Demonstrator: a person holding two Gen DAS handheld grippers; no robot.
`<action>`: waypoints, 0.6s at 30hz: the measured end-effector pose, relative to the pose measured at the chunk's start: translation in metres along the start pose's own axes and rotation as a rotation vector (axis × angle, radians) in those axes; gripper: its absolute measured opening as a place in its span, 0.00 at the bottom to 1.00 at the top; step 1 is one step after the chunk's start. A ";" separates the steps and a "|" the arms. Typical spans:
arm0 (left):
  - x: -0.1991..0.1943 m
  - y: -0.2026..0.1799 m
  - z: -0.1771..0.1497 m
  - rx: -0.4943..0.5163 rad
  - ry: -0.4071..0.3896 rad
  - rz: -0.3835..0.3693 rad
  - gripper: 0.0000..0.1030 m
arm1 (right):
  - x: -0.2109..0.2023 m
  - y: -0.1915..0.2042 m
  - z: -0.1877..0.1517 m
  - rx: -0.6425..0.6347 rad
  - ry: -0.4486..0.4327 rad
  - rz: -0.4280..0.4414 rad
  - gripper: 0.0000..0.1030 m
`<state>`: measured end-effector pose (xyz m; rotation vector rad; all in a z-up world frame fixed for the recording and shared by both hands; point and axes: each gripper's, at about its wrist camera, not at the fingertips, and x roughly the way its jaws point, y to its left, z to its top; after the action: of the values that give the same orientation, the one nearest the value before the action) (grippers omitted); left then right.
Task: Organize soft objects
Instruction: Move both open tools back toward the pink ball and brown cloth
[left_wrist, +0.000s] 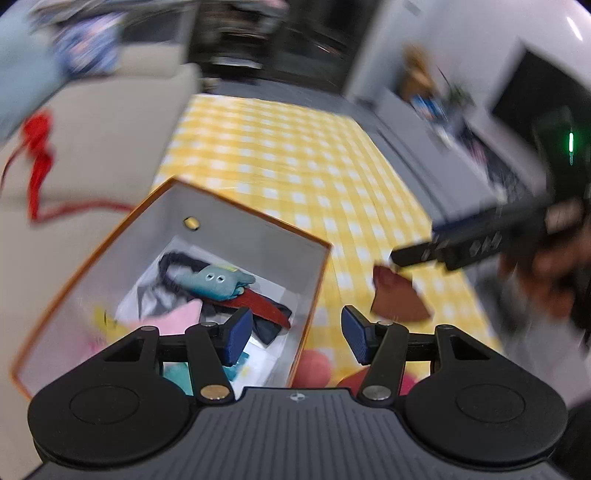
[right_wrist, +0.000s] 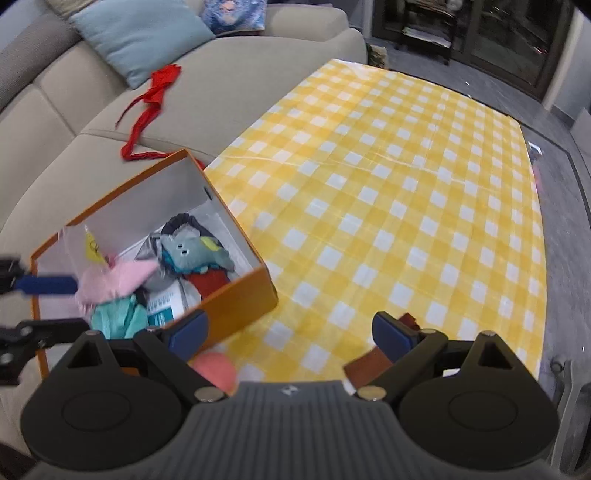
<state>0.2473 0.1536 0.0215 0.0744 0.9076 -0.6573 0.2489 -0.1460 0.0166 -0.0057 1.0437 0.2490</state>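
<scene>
An orange box (right_wrist: 236, 295) with white inner walls (left_wrist: 236, 229) stands on the yellow checked cloth (right_wrist: 388, 192). Inside lie a blue-grey plush (right_wrist: 192, 254) (left_wrist: 214, 282), a pink soft piece (right_wrist: 114, 280) (left_wrist: 181, 314), a teal cloth (right_wrist: 114, 317) and a red item (left_wrist: 262, 306). My left gripper (left_wrist: 295, 334) is open above the box's near corner; one of its fingers (right_wrist: 48, 284) shows at the pink piece. My right gripper (right_wrist: 290, 332) is open and empty, above a brown item (right_wrist: 369, 363) (left_wrist: 399, 299). A coral ball (right_wrist: 216, 367) lies by the box.
A beige sofa (right_wrist: 74, 122) runs along the left with a red ribbon (right_wrist: 155, 96) and a light blue cushion (right_wrist: 144, 37) on it. Grey floor and dark furniture lie beyond the cloth's far edge.
</scene>
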 end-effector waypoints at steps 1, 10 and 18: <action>0.006 -0.009 0.004 0.079 0.032 0.007 0.63 | -0.004 -0.004 -0.004 -0.004 -0.006 0.008 0.91; 0.058 -0.102 0.005 0.819 0.243 0.055 0.68 | -0.018 -0.050 -0.036 -0.033 -0.033 0.052 0.91; 0.089 -0.114 -0.010 1.338 0.224 -0.129 0.68 | -0.015 -0.105 -0.063 0.028 -0.039 0.070 0.91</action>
<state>0.2151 0.0209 -0.0274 1.3068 0.5424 -1.3009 0.2099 -0.2589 -0.0138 0.0604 1.0100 0.2969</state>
